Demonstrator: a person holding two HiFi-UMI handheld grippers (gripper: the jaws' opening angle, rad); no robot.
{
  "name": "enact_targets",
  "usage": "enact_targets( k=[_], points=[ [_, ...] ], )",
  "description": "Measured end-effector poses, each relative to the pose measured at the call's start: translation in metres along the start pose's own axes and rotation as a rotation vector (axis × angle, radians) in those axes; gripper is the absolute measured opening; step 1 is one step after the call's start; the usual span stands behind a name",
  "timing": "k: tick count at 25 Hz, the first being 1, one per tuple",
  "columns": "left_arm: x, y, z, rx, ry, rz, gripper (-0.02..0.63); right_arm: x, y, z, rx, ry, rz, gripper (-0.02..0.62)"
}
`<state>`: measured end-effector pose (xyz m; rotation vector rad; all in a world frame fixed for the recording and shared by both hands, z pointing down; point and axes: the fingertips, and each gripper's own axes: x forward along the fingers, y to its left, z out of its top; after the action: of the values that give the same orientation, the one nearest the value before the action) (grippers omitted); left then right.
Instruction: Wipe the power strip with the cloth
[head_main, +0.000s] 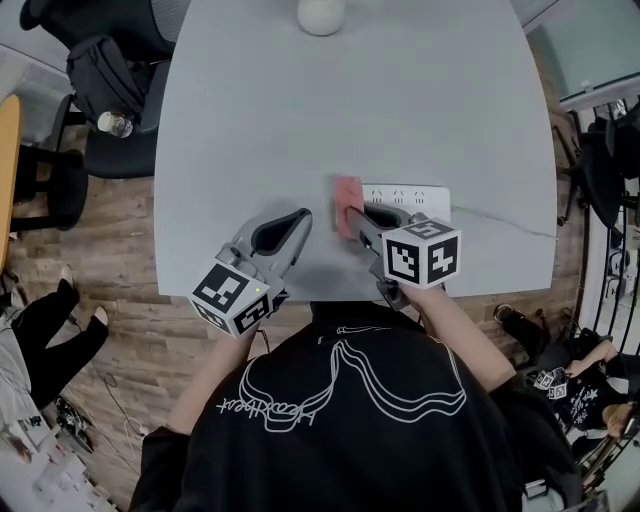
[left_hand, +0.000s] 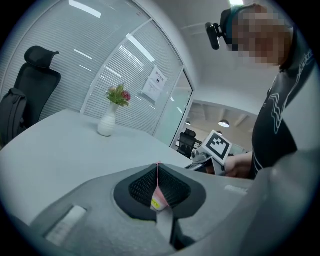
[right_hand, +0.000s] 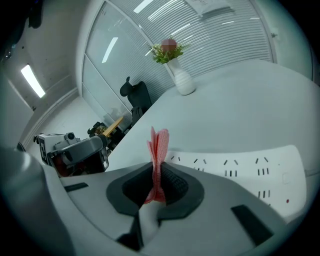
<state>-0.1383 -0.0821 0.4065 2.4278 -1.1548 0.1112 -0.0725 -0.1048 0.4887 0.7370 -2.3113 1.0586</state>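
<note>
The right gripper (head_main: 356, 217) (right_hand: 157, 176) has its jaws clamped on the pink cloth (head_main: 347, 202) (right_hand: 159, 144), which stands up folded out of them at the left end of the white power strip (head_main: 414, 193) (right_hand: 250, 165). The strip lies flat on the grey table (head_main: 300, 110), near its near edge and to the right. The left gripper (head_main: 298, 224) (left_hand: 157, 169) sits to the left of the cloth, apart from it, jaws pressed together; a thin pink sliver shows at their seam, too small to identify. A white vase (head_main: 321, 14) (right_hand: 183, 82) stands at the table's far edge.
</note>
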Motion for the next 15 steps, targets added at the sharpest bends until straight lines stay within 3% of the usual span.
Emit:
enact_targets(
  k=[15],
  points=[
    [0.010, 0.004, 0.004, 0.079, 0.017, 0.003, 0.012, 0.009, -0.008, -0.005, 0.083, 0.030, -0.030, 0.040]
  ],
)
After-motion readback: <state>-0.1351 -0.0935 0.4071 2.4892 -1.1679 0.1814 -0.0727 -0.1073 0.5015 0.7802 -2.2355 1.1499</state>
